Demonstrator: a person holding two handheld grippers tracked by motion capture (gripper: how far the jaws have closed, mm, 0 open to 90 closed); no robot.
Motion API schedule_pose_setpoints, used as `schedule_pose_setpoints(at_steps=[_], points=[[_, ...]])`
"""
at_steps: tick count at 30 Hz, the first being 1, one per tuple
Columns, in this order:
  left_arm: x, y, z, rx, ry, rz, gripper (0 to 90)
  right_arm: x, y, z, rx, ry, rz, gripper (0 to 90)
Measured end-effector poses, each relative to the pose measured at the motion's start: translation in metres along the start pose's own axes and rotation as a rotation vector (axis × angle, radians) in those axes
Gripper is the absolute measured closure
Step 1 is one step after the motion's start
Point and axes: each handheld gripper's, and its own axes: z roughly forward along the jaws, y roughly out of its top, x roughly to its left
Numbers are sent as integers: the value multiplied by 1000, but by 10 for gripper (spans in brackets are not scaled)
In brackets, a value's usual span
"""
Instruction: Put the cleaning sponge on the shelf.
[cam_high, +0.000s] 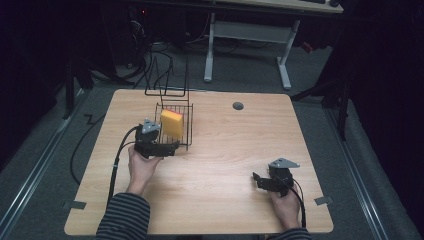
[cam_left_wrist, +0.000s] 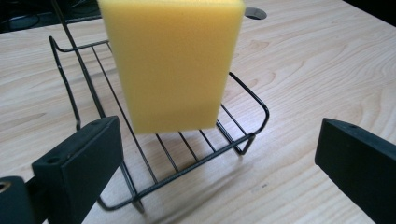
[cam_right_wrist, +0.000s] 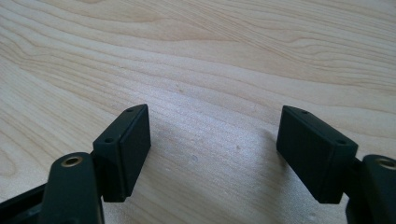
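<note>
Overhead arrangement on a light wooden table (cam_high: 215, 165). A black wire rack (cam_high: 176, 131) sits on the far left part of the tabletop, with a taller wire frame rising at its far end. A yellow sponge (cam_high: 172, 123) stands upright on edge inside the rack, on its floor wires.

The left gripper (cam_high: 172, 148) is held level just at the near side of the rack, its jaws pointing toward the rack's near corner. In the left gripper view the two black jaws stand wide apart at either lower corner, with nothing pressed between them; the yellow sponge (cam_left_wrist: 173, 65) stands ahead of them, in line with the gap but clear of both pads, and the wire rack (cam_left_wrist: 247, 100) lies beneath and around it (the near rail of the rack runs across the gap between the jaws). The left hand (cam_high: 141, 167) grips the body of this gripper, and a striped sleeve (cam_high: 122, 217) enters from the bottom edge. A black cable trails from the gripper back along the forearm.

The right gripper (cam_high: 256, 180) rests low over the near right part of the table, well apart from the rack, held by the right hand (cam_high: 286, 202). In the right gripper view its jaws are likewise spread wide over bare wood grain (cam_right_wrist: 201, 70), holding nothing.

A round grey cable port (cam_high: 238, 106) is set in the tabletop toward the far edge, right of the rack.
</note>
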Motion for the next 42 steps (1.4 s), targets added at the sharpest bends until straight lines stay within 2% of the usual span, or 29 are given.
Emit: schedule_pose_setpoints(at_steps=[11, 19, 26, 36, 42], points=[[1, -18, -27, -14, -8, 6, 35, 0, 0, 0, 0, 0, -1, 263], [5, -35, -45, -32, 0, -11, 48, 0, 0, 0, 0, 0, -1, 263], [12, -51, -56, -41, -3, -45, 52, 0, 0, 0, 0, 0, 0, 263], [22, -73, -62, -31, 13, -84, 59, 0, 0, 0, 0, 0, 0, 263], [26, -87, -59, 2, 32, -98, 66, 0, 0, 0, 0, -1, 0, 263]])
